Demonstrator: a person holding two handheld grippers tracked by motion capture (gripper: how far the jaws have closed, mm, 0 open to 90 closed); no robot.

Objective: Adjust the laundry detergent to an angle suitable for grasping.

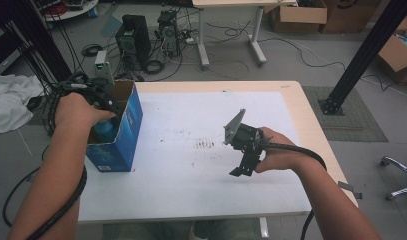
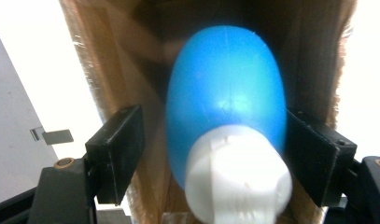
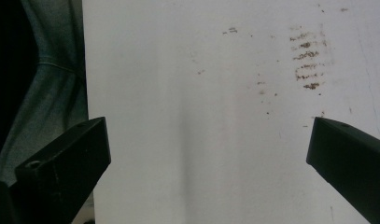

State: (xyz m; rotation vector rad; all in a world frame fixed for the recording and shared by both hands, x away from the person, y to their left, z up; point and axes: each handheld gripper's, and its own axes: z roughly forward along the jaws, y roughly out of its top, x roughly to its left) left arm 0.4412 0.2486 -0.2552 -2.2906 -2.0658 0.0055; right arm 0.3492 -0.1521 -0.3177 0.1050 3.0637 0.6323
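A blue bottle [image 2: 227, 88] with a white cap sits inside the open blue carton [image 1: 122, 131].

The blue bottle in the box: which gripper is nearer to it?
Left. The left gripper has its jaws around the blue bottle inside the box; the right gripper hangs over the table, well apart.

Even daylight, blurred overexposed close-ups
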